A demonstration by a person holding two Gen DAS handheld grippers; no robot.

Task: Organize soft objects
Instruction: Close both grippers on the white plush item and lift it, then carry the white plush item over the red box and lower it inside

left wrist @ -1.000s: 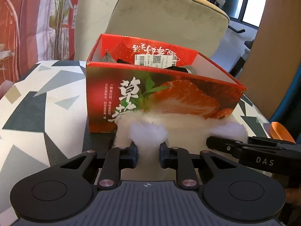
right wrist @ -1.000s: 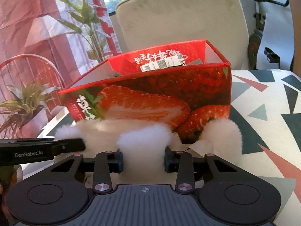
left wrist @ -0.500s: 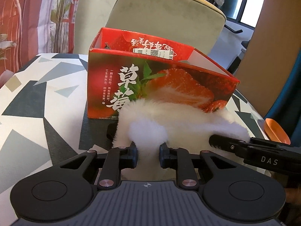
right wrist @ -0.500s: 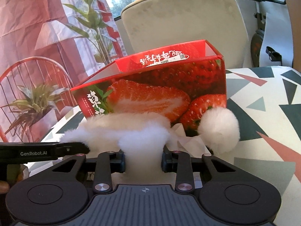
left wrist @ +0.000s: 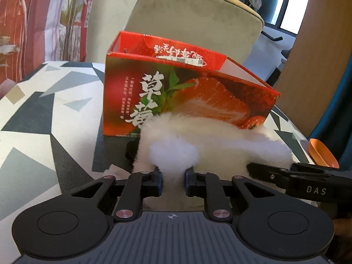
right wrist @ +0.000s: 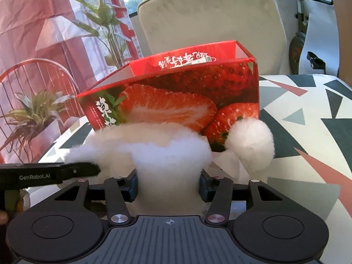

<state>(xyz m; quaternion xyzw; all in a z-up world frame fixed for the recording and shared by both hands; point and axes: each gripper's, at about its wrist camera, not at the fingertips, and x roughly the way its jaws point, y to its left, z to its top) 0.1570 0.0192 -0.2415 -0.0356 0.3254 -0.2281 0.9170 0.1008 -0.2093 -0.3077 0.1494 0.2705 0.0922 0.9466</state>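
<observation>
A white fluffy fur piece (left wrist: 209, 140) lies on the table against the front of an open red strawberry box (left wrist: 198, 96). My left gripper (left wrist: 172, 176) is shut on a tuft at its left end, jaws still closing. In the right wrist view the same fur piece (right wrist: 154, 140) has a round pompom (right wrist: 250, 145) at its right, before the box (right wrist: 176, 101). My right gripper (right wrist: 168, 184) is opening; a thick column of fur still fills the gap between its pads. Each gripper's fingers (left wrist: 275, 173) (right wrist: 66, 171) show in the other's view.
The table (left wrist: 33, 121) has a grey, white and pink triangle cloth. A beige chair (right wrist: 209, 17) stands behind the box. Crumpled white paper (right wrist: 226, 162) lies under the pompom. An orange object (left wrist: 321, 154) sits at the right edge, a potted plant (right wrist: 33, 116) beyond the left.
Both grippers have sunk with the fur piece, from level with the box front down to the table. The right gripper's jaws have spread wider; the left's have narrowed slightly.
</observation>
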